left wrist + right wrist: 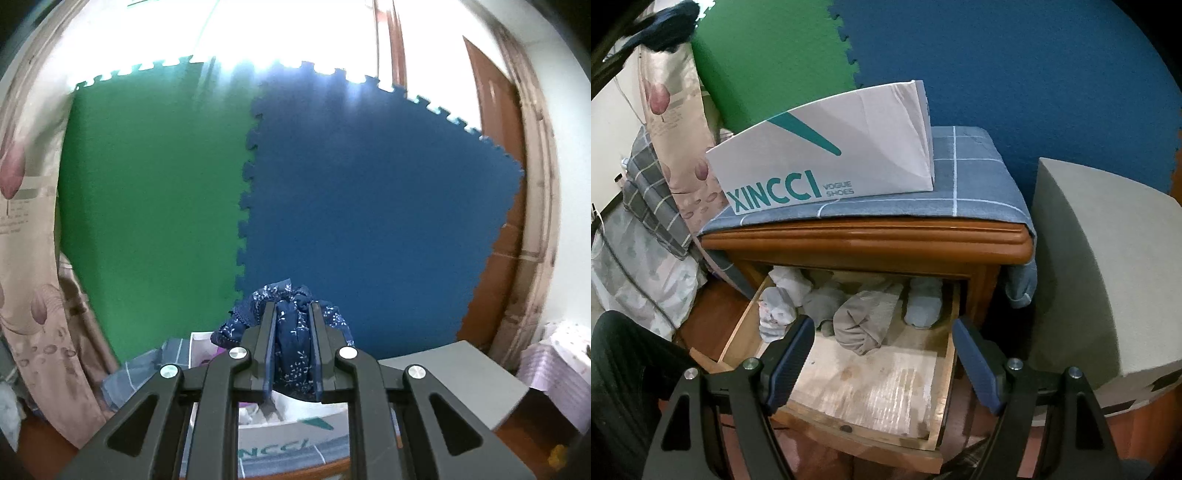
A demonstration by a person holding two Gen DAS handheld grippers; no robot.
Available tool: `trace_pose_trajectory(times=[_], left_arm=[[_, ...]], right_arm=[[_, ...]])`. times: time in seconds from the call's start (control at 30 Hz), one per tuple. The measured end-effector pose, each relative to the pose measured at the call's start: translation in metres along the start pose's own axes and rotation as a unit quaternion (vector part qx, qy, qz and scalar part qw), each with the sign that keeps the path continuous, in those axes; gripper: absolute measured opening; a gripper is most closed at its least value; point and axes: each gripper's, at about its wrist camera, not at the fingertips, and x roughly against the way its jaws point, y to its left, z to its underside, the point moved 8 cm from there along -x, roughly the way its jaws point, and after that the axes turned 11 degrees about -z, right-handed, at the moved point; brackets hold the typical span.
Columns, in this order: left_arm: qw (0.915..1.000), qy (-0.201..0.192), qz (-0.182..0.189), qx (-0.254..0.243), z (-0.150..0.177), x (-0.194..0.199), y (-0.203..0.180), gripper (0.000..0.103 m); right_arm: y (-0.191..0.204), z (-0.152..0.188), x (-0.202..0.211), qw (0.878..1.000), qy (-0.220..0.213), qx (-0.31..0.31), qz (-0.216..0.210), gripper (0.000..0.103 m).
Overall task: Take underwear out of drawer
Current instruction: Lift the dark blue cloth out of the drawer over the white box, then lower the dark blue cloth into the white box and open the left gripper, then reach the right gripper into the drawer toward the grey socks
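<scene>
Against green and blue foam mats (369, 192), left fingers (293, 314) clench navy underwear (295, 343); right fingers (882, 332) spread above the drawer (871, 384)

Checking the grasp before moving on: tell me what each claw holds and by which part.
The left claw is shut on bunched dark blue floral underwear, pinching the middle of the wad. The right claw stands open over the drawer, holding nothing.
</scene>
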Motion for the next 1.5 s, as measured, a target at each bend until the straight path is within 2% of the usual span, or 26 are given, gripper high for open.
trace_pose_trajectory(times=[0.2, 0.47, 0.83, 1.0, 1.17, 1.37, 1.4, 1.47, 1.5], left_arm=[[0.9995, 0.019, -0.022, -0.010, -0.003, -0.042, -0.020, 0.014], [0.9979, 0.049, -0.033, -0.026, 0.010, -0.091, -0.044, 0.014], [0.9935, 0.090, -0.058, -0.040, 0.009, -0.149, -0.049, 0.015], [0.9899, 0.115, -0.068, -0.049, 0.020, -0.172, -0.054, 0.014], [0.9909, 0.108, -0.068, -0.042, 0.022, -0.165, -0.044, 0.014], [0.9927, 0.096, -0.063, -0.036, 0.016, -0.144, -0.031, 0.014], [0.9935, 0.092, -0.059, -0.034, 0.015, -0.137, -0.029, 0.016], [0.9940, 0.085, -0.057, -0.040, 0.017, -0.119, -0.020, 0.048], [0.9942, 0.080, -0.059, -0.042, 0.019, -0.109, -0.016, 0.084]], right_arm=[[0.003, 0.002, -0.002, 1.000, 0.003, 0.005, -0.004, 0.079], [0.003, 0.003, -0.002, 1.000, 0.003, 0.002, -0.007, 0.079], [0.004, 0.002, -0.005, 1.000, 0.005, -0.003, -0.017, 0.079], [0.004, 0.002, -0.005, 1.000, 0.005, -0.004, -0.019, 0.079], [0.003, 0.001, 0.002, 1.000, -0.005, -0.009, -0.026, 0.079], [0.005, 0.002, -0.002, 1.000, 0.004, -0.007, -0.025, 0.079], [0.006, 0.004, -0.004, 1.000, 0.010, -0.002, -0.025, 0.079], [0.009, 0.011, -0.012, 0.999, 0.034, 0.010, -0.021, 0.079], [0.010, 0.013, -0.016, 0.999, 0.044, 0.017, -0.020, 0.079]])
